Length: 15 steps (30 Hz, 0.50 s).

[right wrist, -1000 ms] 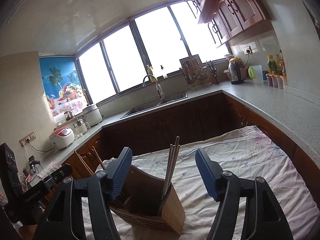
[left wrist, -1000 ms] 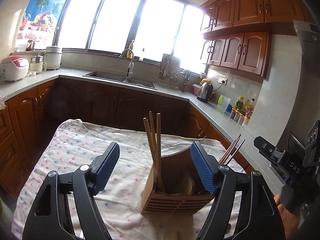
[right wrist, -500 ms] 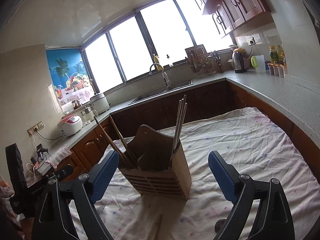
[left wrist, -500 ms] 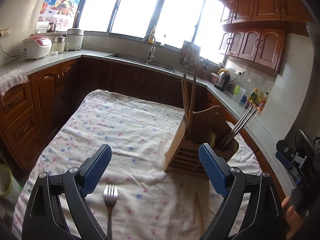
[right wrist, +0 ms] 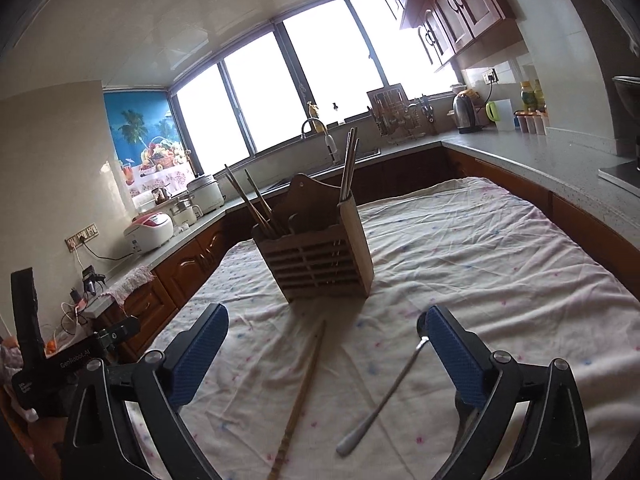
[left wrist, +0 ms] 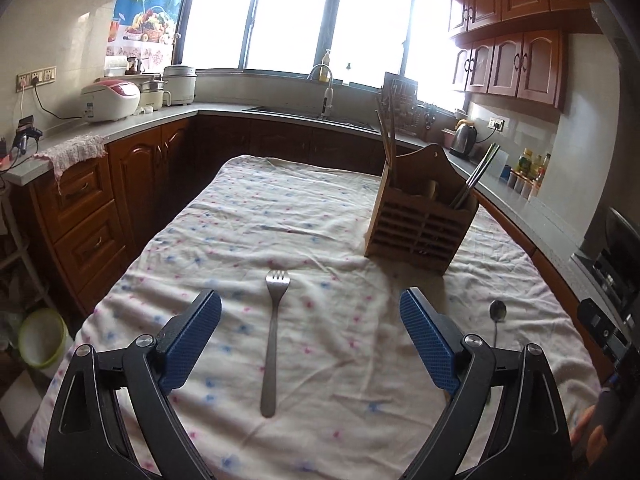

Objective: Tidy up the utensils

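Note:
A wooden utensil holder (left wrist: 420, 220) stands on the cloth-covered table (left wrist: 240, 220), with wooden and metal chopsticks in it; it also shows in the right wrist view (right wrist: 320, 256). A metal fork (left wrist: 274, 332) lies flat between the open fingers of my left gripper (left wrist: 310, 340), tines pointing away. A metal spoon (left wrist: 497, 316) lies to the right. In the right wrist view a wooden chopstick (right wrist: 302, 392) and the spoon (right wrist: 384, 400) lie between the fingers of my open right gripper (right wrist: 324, 354). Both grippers are empty and sit nearer than the holder.
Wooden kitchen cabinets and a grey counter (left wrist: 140, 128) wrap around the table on the left, back and right. A rice cooker (left wrist: 110, 100), a sink tap (left wrist: 326, 96) and a kettle (left wrist: 464, 136) stand on the counter. A green bin (left wrist: 40, 336) sits on the floor at left.
Both grippers have pulled back from the holder and tilted down. The fork, the spoon and the loose chopstick on the cloth have come into view.

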Available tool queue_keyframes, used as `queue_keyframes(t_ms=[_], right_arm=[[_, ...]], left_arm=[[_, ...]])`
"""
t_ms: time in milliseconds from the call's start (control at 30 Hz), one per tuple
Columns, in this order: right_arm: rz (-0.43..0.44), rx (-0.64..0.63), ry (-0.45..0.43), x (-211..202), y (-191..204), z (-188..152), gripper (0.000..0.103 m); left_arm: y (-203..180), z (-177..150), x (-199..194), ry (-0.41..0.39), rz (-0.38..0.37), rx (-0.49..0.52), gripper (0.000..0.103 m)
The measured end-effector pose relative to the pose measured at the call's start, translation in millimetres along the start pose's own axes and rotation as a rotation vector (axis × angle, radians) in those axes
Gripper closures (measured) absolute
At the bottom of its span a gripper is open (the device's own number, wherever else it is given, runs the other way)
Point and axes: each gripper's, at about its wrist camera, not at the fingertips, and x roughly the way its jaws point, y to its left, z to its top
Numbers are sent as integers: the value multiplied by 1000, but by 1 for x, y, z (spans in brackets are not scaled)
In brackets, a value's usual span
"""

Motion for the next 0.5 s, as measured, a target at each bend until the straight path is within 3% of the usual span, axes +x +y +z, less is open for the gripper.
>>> queue_keyframes(t_ms=[67, 167, 200, 267, 333, 500], right_arm=[[-1, -39, -5, -12, 3, -12, 1], [1, -110, -21, -30, 12, -17, 1], [1, -133, -35, -37, 15, -15, 0], [-11, -180, -92, -53, 24, -9, 0], [-29, -221, -136, -64, 30, -7, 0], [-61, -230, -132, -65, 29, -24, 0]], left_arm=[[-1, -8, -12, -19, 13, 27, 10], [-5, -9, -41, -119, 35, 73, 8], [-7, -8, -51, -158, 36, 83, 1], [-10, -9, -66, -208, 27, 92, 0], [-13, -13, -70, -194, 10, 97, 0], [-18, -40, -67, -154, -4, 122, 0]])
